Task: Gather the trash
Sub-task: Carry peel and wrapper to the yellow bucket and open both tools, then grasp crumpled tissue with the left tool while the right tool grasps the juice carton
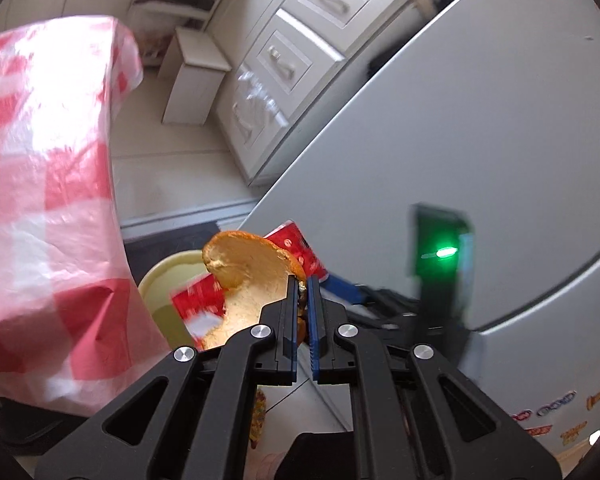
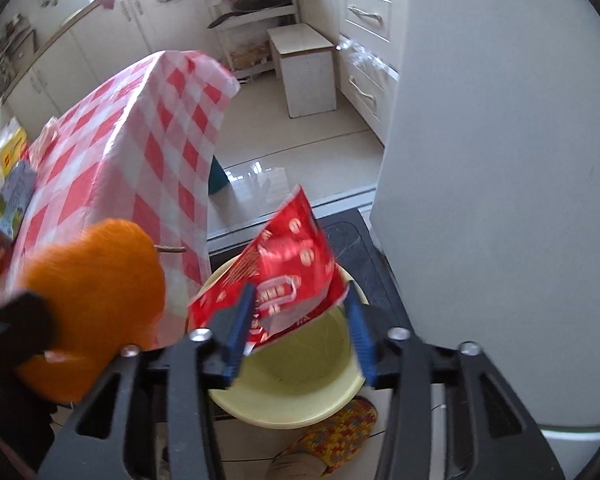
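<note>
My left tool (image 1: 303,300) is clamped on a soft, tearable orange peel (image 1: 244,276); edge grip suffices. My right tool (image 2: 300,320) stands half open, the light, crinkly red wrapper (image 2: 284,276) loose between its pads above the yellow bin (image 2: 300,400).

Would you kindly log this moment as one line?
left hand-held gripper: shut on orange peel | right hand-held gripper: open, red wrapper over yellow bin

Yellow bin (image 2: 300,380) mouth between checked tablecloth (image 2: 140,140) and fridge (image 2: 500,200).
</note>
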`<state>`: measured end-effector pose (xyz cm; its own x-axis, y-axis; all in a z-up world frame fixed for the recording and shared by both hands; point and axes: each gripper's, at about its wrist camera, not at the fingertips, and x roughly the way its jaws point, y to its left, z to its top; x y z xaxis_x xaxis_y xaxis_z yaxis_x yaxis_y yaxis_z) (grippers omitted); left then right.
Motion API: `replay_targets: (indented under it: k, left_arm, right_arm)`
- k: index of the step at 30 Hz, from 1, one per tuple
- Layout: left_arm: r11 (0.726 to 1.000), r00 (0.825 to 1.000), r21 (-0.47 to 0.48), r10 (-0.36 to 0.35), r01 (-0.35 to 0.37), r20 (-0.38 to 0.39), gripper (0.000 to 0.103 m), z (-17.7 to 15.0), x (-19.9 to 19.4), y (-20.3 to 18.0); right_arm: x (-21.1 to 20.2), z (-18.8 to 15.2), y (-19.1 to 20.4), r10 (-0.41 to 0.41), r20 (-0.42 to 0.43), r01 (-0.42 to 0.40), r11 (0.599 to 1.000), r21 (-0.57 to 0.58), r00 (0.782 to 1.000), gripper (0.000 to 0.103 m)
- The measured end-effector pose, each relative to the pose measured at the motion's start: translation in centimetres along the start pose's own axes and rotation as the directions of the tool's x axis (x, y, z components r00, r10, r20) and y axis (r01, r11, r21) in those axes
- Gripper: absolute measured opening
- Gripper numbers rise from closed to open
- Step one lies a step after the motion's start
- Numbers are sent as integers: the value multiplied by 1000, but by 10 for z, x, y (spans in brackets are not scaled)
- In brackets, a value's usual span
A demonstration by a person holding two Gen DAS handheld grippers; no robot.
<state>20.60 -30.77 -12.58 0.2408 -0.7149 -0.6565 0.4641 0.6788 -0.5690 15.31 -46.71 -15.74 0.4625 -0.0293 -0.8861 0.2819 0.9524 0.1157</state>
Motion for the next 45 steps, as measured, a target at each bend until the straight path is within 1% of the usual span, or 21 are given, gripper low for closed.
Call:
replay_targets:
  k: [5, 9, 10, 11, 12, 15, 16, 18, 20, 22, 25, 27, 30, 31, 34, 37, 39, 40, 42, 43, 45]
  left_arm:
    - [999, 998, -17, 28, -29, -60, 4, -6, 31, 19]
    - [999, 994, -12, 50, -51, -92, 5, -7, 46, 25]
    - [998, 994, -9, 55, -56, -99, 7, -7, 47, 24]
    - [998, 993, -7, 59, -60, -103, 13, -8, 46, 24]
    - [998, 992, -4, 65, -66, -104, 21, -8, 48, 25]
    - [995, 992, 16, 97, -96, -84, 31, -9, 38, 21]
    - [994, 992, 25, 106, -104, -76, 32, -10, 31, 20]
    - [991, 990, 43, 128, -126, -52, 42, -12, 17, 16]
    - [986, 987, 59, 160, -159, -17, 48, -16, -2, 14]
    - [981, 983, 59, 183, -183, 11, 51, -18, -21, 16]
    - [970, 970, 34, 237, -239, 62, 56, -23, -56, 26]
    - [961, 956, 3, 275, -276, 98, 60, -27, -80, 37]
    - [937, 923, -70, 349, -342, 160, 63, -34, -124, 62]
    - [926, 909, -104, 377, -363, 180, 63, -37, -140, 73]
    - [889, 866, -209, 448, -407, 222, 63, -41, -178, 111]
    - [840, 823, -318, 519, -440, 232, 64, -41, -203, 151]
    - [809, 800, -376, 553, -451, 231, 64, -43, -218, 175]
    - [792, 785, -405, 573, -456, 235, 64, -44, -228, 188]
    - [771, 763, -434, 599, -467, 244, 64, -40, -240, 202]
    - [765, 754, -444, 606, -466, 253, 64, -38, -247, 209]
    - [764, 745, -443, 611, -469, 267, 64, -34, -259, 220]
  right_arm:
    - [-5, 4, -4, 8, 22, -8, 1000, 25, 1000, 56]
    - [-19, 8, -4, 24, 93, -28, 999, 45, 995, 61]
    - [-23, 10, -4, 33, 111, -38, 998, 46, 993, 63]
    - [-23, 10, -4, 33, 111, -38, 998, 46, 993, 64]
    - [-28, 10, -2, 43, 138, -50, 998, 42, 989, 65]
    - [-42, 14, 5, 74, 196, -81, 996, 25, 978, 68]
    - [-48, 14, 9, 82, 217, -87, 996, 13, 973, 69]
    - [-57, 16, 17, 93, 249, -94, 996, -6, 964, 70]
    - [-66, 18, 25, 114, 277, -112, 993, -23, 954, 72]
    - [-73, 20, 35, 129, 298, -122, 992, -45, 946, 73]
    - [-79, 24, 56, 165, 313, -145, 986, -87, 935, 73]
    - [-83, 24, 70, 187, 322, -156, 981, -120, 928, 73]
    - [-86, 22, 94, 229, 324, -179, 968, -177, 918, 74]
    - [-87, 20, 103, 242, 320, -185, 963, -198, 916, 74]
    - [-83, 16, 129, 277, 300, -202, 945, -257, 913, 74]
    - [-78, 12, 157, 309, 274, -218, 924, -314, 911, 74]
    - [-75, 8, 174, 327, 258, -229, 910, -346, 909, 74]
    - [-73, 6, 182, 336, 247, -234, 901, -364, 909, 74]
    - [-71, 4, 198, 354, 230, -248, 888, -388, 907, 74]
    - [-70, 3, 206, 362, 223, -255, 881, -398, 905, 74]
    - [-67, 1, 222, 379, 206, -267, 866, -423, 902, 74]
